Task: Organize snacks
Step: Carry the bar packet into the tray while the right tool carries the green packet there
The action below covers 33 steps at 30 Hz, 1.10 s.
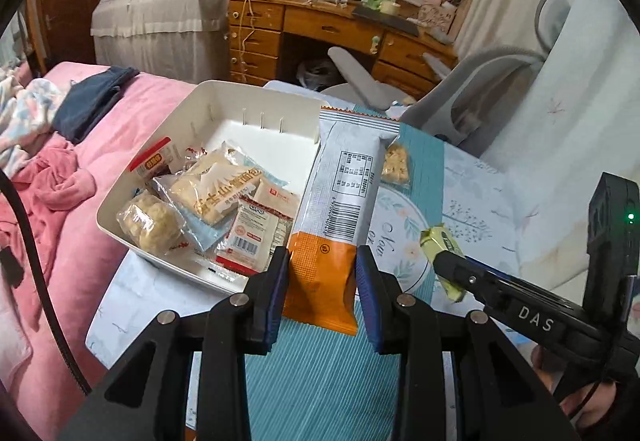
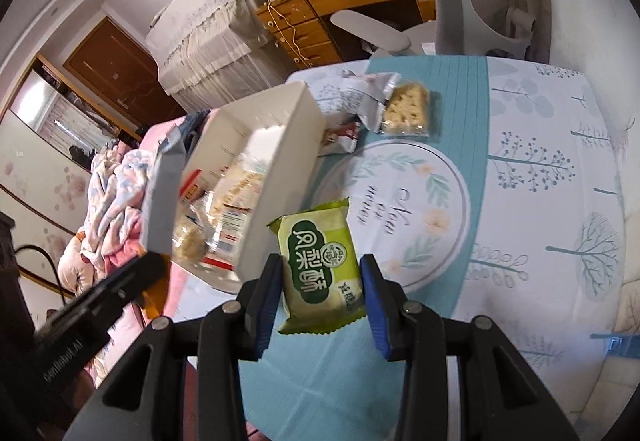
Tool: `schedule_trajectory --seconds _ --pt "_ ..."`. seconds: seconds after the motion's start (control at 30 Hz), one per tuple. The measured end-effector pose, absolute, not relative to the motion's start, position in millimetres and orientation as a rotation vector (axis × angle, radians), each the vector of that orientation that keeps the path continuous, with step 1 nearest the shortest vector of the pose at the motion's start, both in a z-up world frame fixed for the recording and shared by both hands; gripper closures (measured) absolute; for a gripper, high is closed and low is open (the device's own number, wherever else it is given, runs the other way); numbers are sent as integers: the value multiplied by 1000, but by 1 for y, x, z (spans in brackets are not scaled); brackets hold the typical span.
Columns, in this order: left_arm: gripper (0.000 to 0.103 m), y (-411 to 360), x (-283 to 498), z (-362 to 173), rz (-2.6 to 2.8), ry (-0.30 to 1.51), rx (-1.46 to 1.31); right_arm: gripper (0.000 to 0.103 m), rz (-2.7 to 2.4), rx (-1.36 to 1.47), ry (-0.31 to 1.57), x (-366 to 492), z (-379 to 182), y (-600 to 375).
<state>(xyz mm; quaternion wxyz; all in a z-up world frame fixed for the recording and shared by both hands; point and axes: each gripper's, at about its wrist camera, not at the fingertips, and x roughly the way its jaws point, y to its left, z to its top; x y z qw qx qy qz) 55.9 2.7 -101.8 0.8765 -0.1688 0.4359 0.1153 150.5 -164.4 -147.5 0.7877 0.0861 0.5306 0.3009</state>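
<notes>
Left wrist: orange-and-white snack packet, apparently gripped.

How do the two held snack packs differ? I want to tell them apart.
The orange-and-white pack is long and narrow; the green pack is short and squarish. The left gripper holds the first by its orange end; the right gripper holds the second across its middle. Both are sealed.

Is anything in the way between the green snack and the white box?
Nothing visible is. The right tongs hold the green snack just beside the white box, whose top is open.
</notes>
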Motion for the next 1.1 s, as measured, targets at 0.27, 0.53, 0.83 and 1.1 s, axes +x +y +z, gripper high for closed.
schedule_trajectory --seconds 0.27,0.53,0.83,1.1 --pt "71 59 51 -85 166 860 -342 64 601 245 1107 127 -134 -125" --pt "71 117 58 -74 108 833 -314 64 594 289 1033 104 -127 -75" --pt "71 174 75 -86 17 881 -264 64 530 373 1000 94 -139 -27" --pt "71 211 86 -105 -44 937 -231 64 469 420 1008 83 -160 11"
